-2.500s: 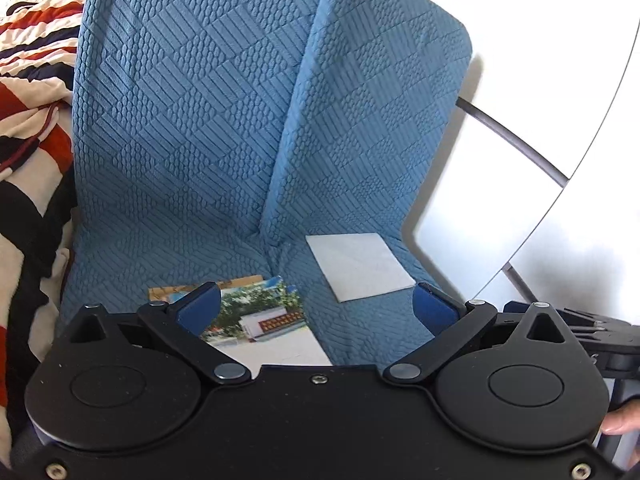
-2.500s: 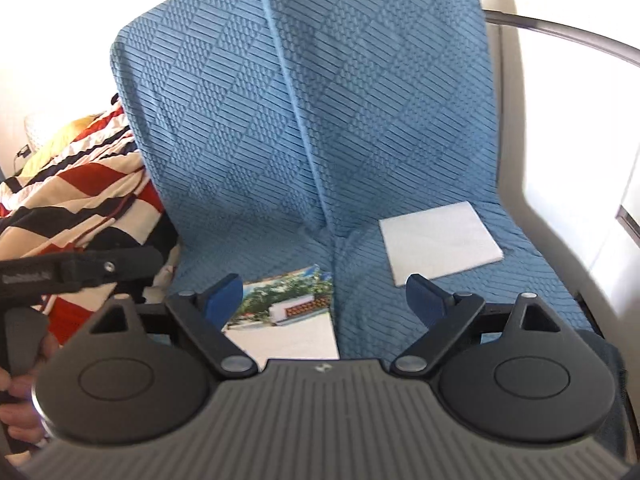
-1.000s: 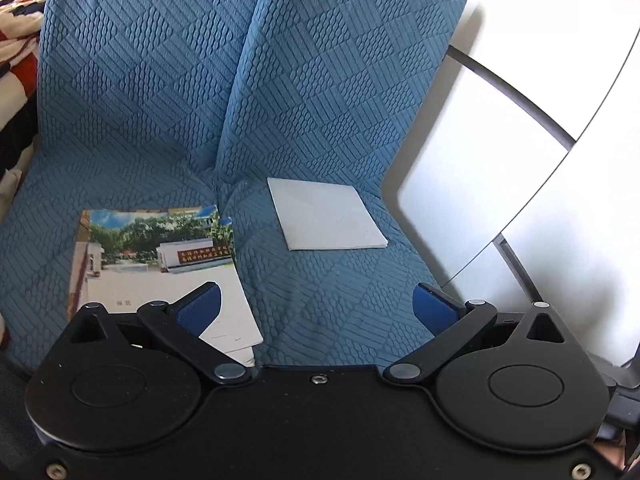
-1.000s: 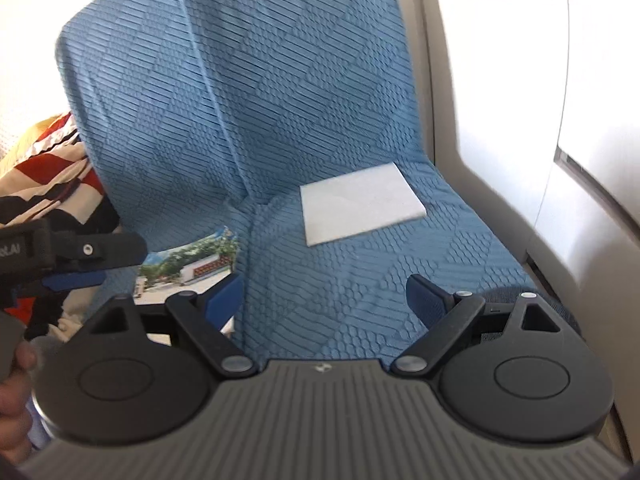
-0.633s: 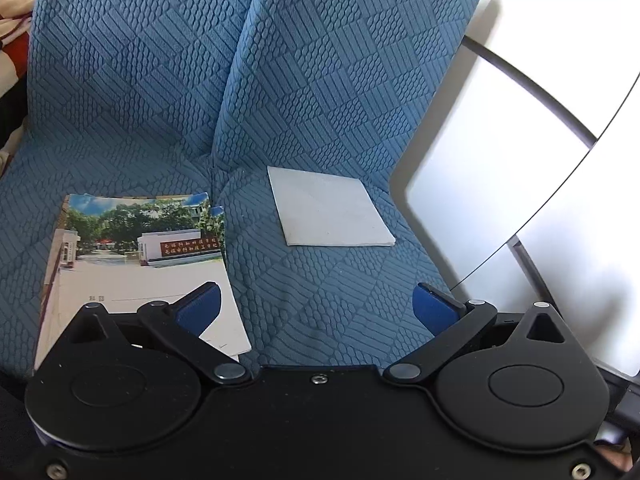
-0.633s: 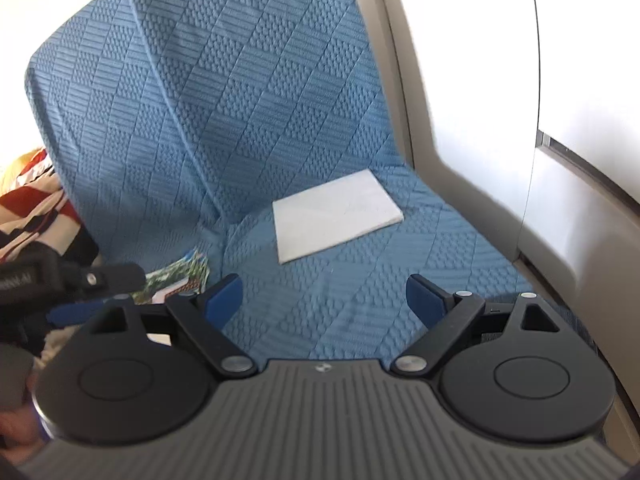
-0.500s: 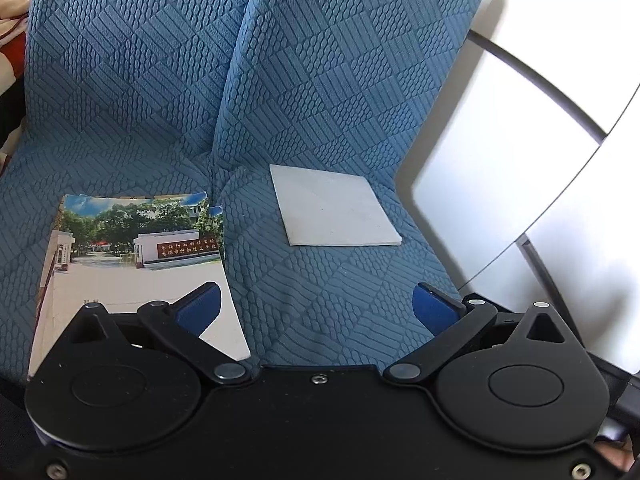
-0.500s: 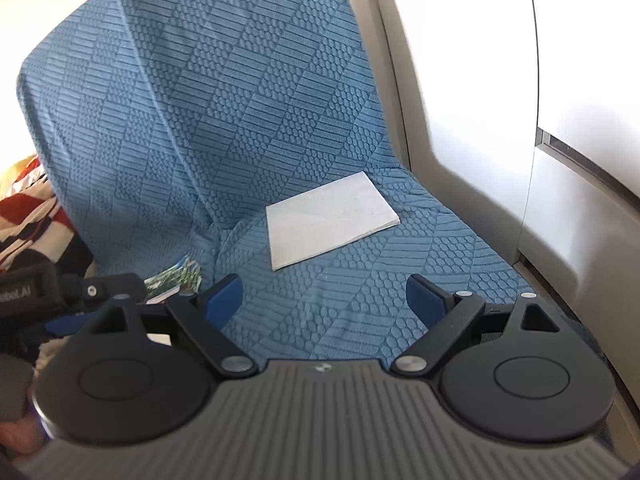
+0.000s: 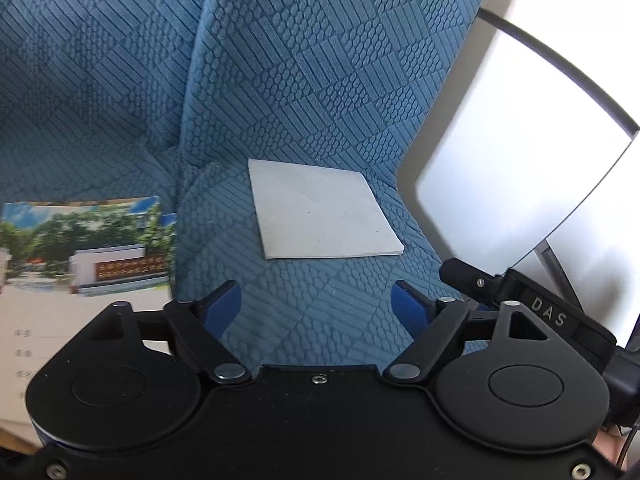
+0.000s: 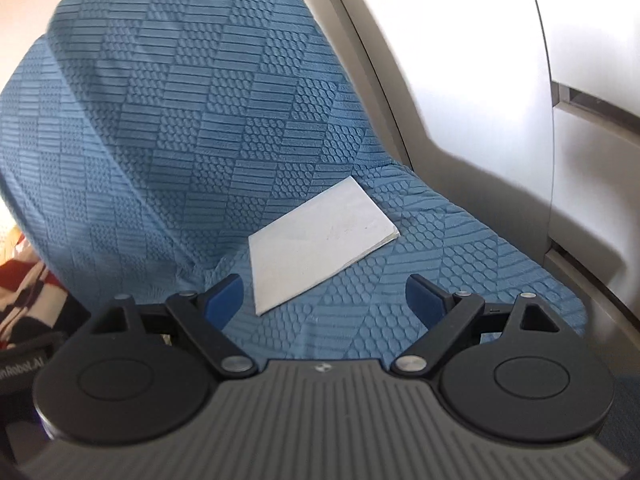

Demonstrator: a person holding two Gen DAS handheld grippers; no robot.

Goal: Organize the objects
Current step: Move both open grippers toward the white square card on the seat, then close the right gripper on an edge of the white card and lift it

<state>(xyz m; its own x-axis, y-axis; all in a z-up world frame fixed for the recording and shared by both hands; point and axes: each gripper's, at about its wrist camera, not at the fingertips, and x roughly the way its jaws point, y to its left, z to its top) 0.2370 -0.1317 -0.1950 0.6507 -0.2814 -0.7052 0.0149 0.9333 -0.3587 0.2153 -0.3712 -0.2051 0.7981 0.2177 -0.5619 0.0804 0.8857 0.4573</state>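
A flat white booklet (image 9: 322,216) lies on the right blue seat cushion (image 9: 320,320); it also shows in the right wrist view (image 10: 320,240). A booklet with a photo cover (image 9: 80,264) lies on the left cushion, seen in the left wrist view. My left gripper (image 9: 318,308) is open and empty, just short of the white booklet. My right gripper (image 10: 324,300) is open and empty, close to the white booklet's near corner. The right gripper's body (image 9: 532,312) shows at the right of the left wrist view.
Two blue quilted backrests (image 10: 180,120) rise behind the cushions. A white wall panel with a dark rail (image 9: 520,160) stands right of the seat. A striped red, white and black blanket (image 10: 28,292) lies at far left.
Both grippers have moved forward and to the right, closer to the white booklet. The photo booklet has slid out of the right wrist view. Both stay open.
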